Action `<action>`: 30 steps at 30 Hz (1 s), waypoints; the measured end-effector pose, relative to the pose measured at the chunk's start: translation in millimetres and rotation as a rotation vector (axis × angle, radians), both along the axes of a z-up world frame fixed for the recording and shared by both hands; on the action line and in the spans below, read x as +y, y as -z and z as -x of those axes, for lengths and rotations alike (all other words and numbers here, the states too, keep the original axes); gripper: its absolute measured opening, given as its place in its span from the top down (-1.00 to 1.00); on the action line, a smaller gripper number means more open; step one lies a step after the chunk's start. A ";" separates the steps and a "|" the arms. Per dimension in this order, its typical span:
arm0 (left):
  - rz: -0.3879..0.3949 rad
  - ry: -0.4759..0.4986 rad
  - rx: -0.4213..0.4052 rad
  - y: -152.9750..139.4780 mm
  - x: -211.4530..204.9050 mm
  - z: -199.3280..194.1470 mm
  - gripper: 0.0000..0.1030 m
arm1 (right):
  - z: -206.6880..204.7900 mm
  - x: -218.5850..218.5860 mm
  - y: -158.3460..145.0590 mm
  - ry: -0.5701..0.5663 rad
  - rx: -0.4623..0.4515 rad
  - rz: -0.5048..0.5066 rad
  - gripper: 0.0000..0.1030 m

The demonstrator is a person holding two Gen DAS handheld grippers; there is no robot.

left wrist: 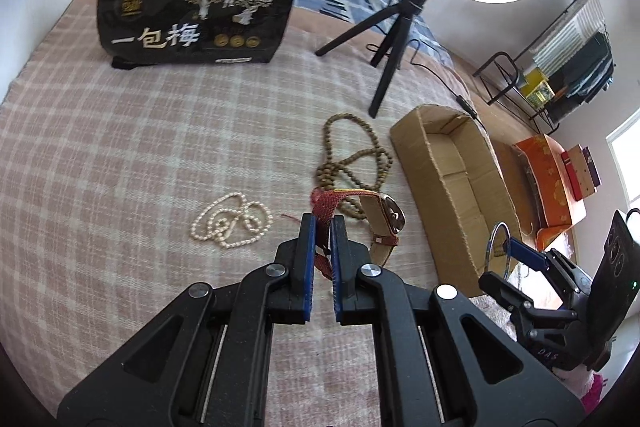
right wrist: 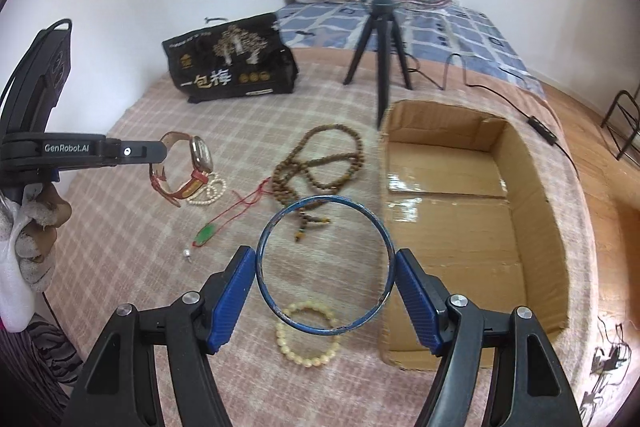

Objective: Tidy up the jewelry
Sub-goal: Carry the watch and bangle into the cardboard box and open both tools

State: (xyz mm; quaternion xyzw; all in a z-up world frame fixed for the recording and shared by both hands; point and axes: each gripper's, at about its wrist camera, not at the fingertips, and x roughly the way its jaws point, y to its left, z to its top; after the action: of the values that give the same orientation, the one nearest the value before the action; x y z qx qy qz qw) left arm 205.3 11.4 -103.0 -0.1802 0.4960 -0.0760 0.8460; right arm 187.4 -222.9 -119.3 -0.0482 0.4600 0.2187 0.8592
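Observation:
My left gripper is shut on the red strap of a wristwatch and holds it above the bed; it also shows in the right wrist view. My right gripper is shut on a blue bangle, held just left of the open cardboard box; the bangle also shows in the left wrist view. On the checked blanket lie a brown bead necklace, a pearl necklace, a red cord with a green pendant and a cream bead bracelet.
A black printed bag stands at the back of the bed. A ring light on a black tripod stands behind the box, its cable running right. An orange box and a metal rack are beside the bed.

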 end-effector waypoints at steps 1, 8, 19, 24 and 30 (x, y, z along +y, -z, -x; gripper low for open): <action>0.000 0.006 -0.003 -1.5 -4.4 -0.8 0.90 | -1.1 -6.0 -0.4 0.015 -0.001 0.000 -0.42; 0.030 0.043 -0.021 -5.9 -41.7 -22.0 0.90 | -10.1 -45.0 -1.1 0.110 0.012 -0.002 -0.42; 0.048 0.082 -0.031 -3.6 -98.7 -63.4 0.90 | -22.5 -78.7 10.7 0.186 0.049 0.011 -0.42; 0.053 0.106 -0.017 3.8 -120.9 -76.8 0.90 | -28.3 -87.0 18.8 0.206 0.072 0.014 -0.42; 0.042 0.130 0.002 12.6 -142.8 -84.9 0.90 | -31.1 -92.8 25.9 0.215 0.093 0.022 -0.42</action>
State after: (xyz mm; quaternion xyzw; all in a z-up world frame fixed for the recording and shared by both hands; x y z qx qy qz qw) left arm 290.2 -131.4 -115.5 -0.1653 0.5057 -0.1412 0.8349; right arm 218.5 -315.7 -145.2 0.0021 0.5042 0.1224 0.8549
